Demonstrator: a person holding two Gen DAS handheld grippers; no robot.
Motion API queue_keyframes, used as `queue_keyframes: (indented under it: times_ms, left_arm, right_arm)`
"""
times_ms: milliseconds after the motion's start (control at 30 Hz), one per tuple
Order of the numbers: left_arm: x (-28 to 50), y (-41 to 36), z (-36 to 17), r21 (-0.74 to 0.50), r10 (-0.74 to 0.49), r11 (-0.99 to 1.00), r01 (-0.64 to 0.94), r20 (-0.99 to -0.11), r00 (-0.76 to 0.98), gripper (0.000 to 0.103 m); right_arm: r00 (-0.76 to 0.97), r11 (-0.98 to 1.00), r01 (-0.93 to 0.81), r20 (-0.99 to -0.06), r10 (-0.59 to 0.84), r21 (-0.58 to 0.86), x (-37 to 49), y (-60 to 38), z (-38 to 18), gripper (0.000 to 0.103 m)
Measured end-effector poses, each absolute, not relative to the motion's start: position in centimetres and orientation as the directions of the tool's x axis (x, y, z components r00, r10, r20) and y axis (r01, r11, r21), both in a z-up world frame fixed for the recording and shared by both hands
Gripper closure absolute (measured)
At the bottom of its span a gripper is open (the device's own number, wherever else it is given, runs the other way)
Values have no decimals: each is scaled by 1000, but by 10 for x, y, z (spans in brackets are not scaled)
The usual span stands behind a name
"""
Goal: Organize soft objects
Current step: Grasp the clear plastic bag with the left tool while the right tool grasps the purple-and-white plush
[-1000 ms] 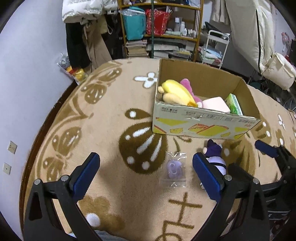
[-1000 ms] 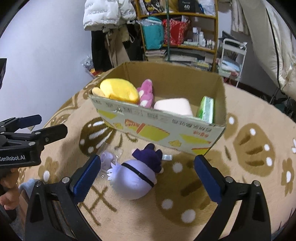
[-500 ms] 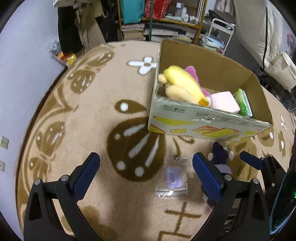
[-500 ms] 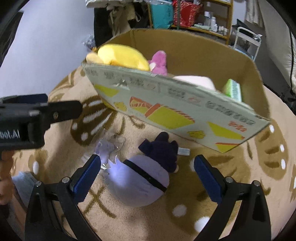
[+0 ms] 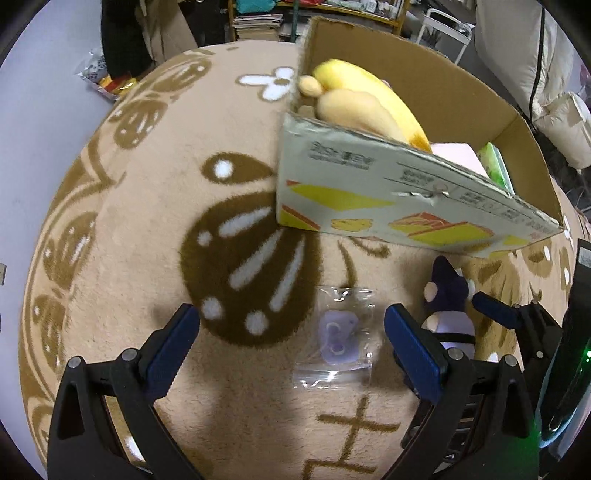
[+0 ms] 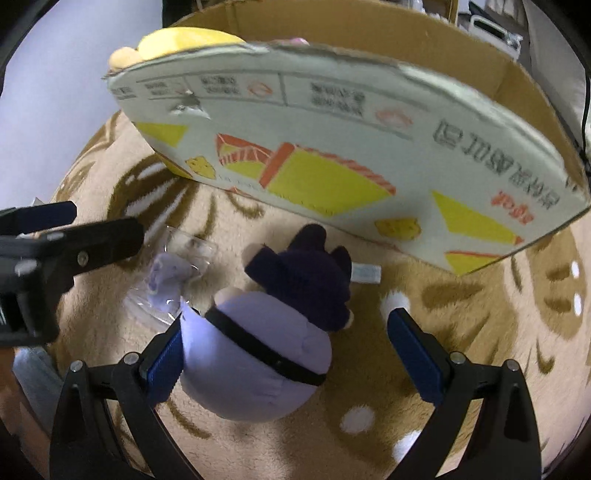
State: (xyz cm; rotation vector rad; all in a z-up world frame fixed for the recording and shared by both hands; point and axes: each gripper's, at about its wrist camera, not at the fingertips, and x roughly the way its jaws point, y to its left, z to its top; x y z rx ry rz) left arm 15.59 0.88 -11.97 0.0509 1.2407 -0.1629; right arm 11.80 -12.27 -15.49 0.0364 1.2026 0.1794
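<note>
Both grippers, left (image 5: 291, 343) and right (image 6: 284, 349), agape over butterfly-patterned tan carpet (image 5: 147, 206); cluttered shelves (image 5: 332, 11) beyond

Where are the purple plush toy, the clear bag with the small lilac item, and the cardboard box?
purple plush toy (image 6: 255, 354): right wrist view, on its pale lilac body.
clear bag (image 5: 338, 341): left wrist view, on the lilac item inside.
cardboard box (image 5: 369, 192): left wrist view, on its printed front wall.
</note>
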Motion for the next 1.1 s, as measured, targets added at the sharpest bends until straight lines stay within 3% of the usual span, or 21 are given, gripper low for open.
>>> queue_keyframes:
  times_ms: [467, 567, 633, 767, 833, 900, 967, 1100]
  left_arm:
    - [162, -6, -155, -33, -71, 985, 167, -971, 230, 4]
    - [162, -8, -160, -23, -61, 986, 168, -973, 221, 8]
    - [163, -8, -165, -29, -62, 986, 163, -978, 201, 21]
    - [162, -9, -171, -27, -58, 986, 167, -981, 184, 34]
    - [162, -9, -170, -49, -80, 984, 171, -981, 180, 50]
    - [162, -7, -169, -53, -83, 985, 164, -980, 182, 59]
    - [160, 0, -167, -60, -88, 987, 150, -979, 186, 66]
    - [154, 4, -162, -87, -114, 987, 138, -973, 200, 73]
  right_arm:
    - [306, 985, -144, -943, 132, 91, 118, -112, -166, 0]
    - [304, 986, -141, -943, 133, 94, 117, -111, -167, 0]
    - [300, 985, -138, -944, 138, 100, 116, -116, -166, 0]
    - [300, 985, -132, -942, 149, 114, 113, -120, -162, 5]
    - [300, 984, -131, -941, 157, 122, 112, -120, -160, 8]
    - [302, 981, -130, -937, 175, 142, 111, -121, -157, 14]
    - [297, 974, -136, -931, 213, 180, 109, -123, -156, 29]
    - [297, 969, -129, -924, 238, 209, 105, -127, -152, 35]
